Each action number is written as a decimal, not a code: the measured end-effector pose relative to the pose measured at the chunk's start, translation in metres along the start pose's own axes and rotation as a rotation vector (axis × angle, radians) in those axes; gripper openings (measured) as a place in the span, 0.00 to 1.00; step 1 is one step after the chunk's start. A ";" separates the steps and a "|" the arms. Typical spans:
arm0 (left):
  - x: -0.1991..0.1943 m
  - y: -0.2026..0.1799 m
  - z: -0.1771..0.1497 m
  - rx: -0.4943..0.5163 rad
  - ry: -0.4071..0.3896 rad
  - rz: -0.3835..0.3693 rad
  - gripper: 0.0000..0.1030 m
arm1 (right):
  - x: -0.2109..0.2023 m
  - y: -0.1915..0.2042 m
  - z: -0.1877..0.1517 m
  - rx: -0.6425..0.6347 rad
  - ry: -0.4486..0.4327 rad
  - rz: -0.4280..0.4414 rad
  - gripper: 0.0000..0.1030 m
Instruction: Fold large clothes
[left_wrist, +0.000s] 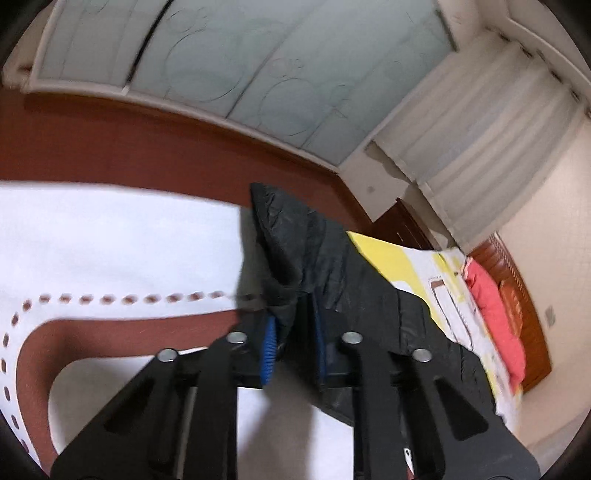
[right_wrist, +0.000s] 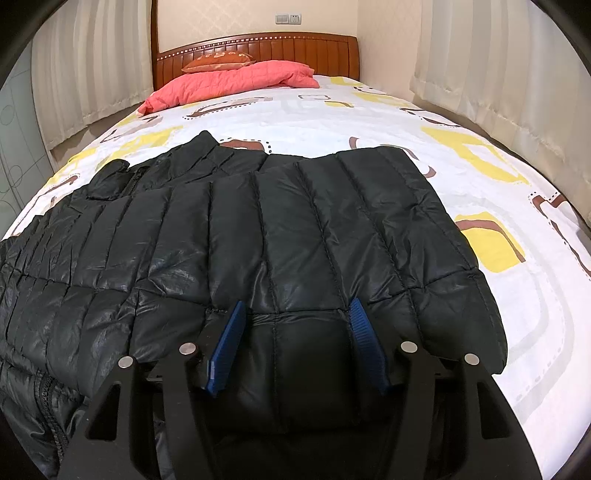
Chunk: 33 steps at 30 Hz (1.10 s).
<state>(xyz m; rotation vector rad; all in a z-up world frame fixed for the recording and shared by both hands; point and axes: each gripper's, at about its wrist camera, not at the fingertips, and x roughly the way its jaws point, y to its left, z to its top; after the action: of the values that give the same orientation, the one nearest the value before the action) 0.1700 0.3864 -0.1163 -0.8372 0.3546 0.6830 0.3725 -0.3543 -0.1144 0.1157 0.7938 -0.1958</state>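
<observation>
Left tool (left_wrist: 293, 339) clamps a raised fold of the black puffer jacket (right_wrist: 258, 236); right tool (right_wrist: 295, 343) rests spread open upon it.

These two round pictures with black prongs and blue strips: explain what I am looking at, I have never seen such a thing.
No robot arm is here: a person carries a two-finger tool in each hand, and a fisheye camera on each looks along its fingers, hence the round, bent pictures.

The left wrist view shows the left hand-held gripper. Its blue ribbed pads are closed on a bunched fold of the black quilted puffer jacket, lifted above the white bedsheet with yellow and brown shapes.

The right wrist view shows the right hand-held gripper, its pads spread wide, at the jacket's near edge, gripping nothing. The jacket lies spread across the bed. Farther back are a coral-pink quilted blanket and an orange wooden headboard.
</observation>
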 end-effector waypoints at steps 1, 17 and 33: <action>-0.002 -0.010 0.000 0.037 -0.010 -0.006 0.11 | 0.000 0.000 0.000 0.001 0.000 0.002 0.58; -0.060 -0.283 -0.173 0.557 0.191 -0.509 0.05 | -0.002 -0.003 0.002 0.014 -0.005 0.018 0.58; -0.080 -0.354 -0.321 0.817 0.416 -0.598 0.47 | 0.001 -0.001 0.004 0.004 0.005 0.037 0.65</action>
<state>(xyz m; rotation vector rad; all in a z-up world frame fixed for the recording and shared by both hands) 0.3428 -0.0643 -0.0772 -0.2521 0.6610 -0.2193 0.3756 -0.3557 -0.1125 0.1346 0.7961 -0.1616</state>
